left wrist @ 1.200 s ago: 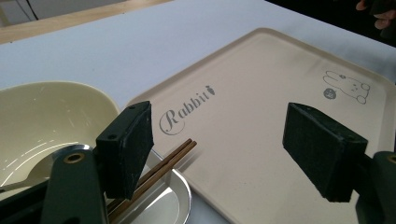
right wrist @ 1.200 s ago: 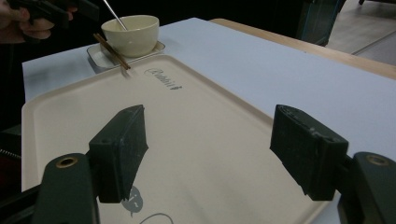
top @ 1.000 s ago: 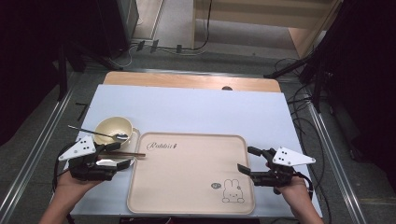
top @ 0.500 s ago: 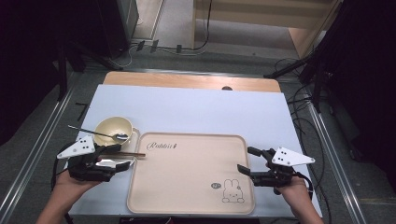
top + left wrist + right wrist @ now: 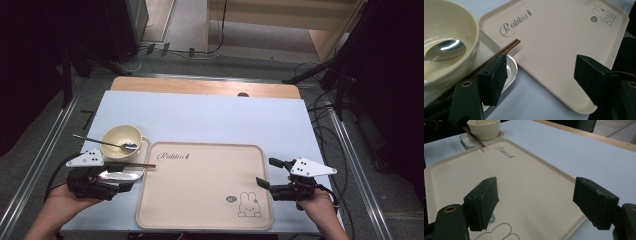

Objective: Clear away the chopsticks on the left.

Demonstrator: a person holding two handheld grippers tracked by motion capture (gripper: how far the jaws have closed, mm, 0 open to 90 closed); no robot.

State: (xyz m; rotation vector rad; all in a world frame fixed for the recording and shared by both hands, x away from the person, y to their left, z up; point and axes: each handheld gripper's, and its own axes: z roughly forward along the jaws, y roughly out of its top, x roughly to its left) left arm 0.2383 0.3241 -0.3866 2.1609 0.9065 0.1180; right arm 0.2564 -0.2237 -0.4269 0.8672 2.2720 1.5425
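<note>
One tray point(image 5: 200, 185) lay at the near centre of the table point(image 5: 210, 117). One bowl point(image 5: 121, 140) with one spoon point(image 5: 111, 144) in it stood on one small metal dish point(image 5: 122, 174) touching the tray's left edge. One pair of chopsticks point(image 5: 131, 165) lay across that dish, tips over the tray rim. The left gripper point(image 5: 121, 186) sat at the dish, jaws wide apart and gripping nothing, one pad over the dish rim. The right gripper point(image 5: 267, 173) sat at the tray's right edge; its jaws had just been opening and stood wide, nothing between the pads.
</note>
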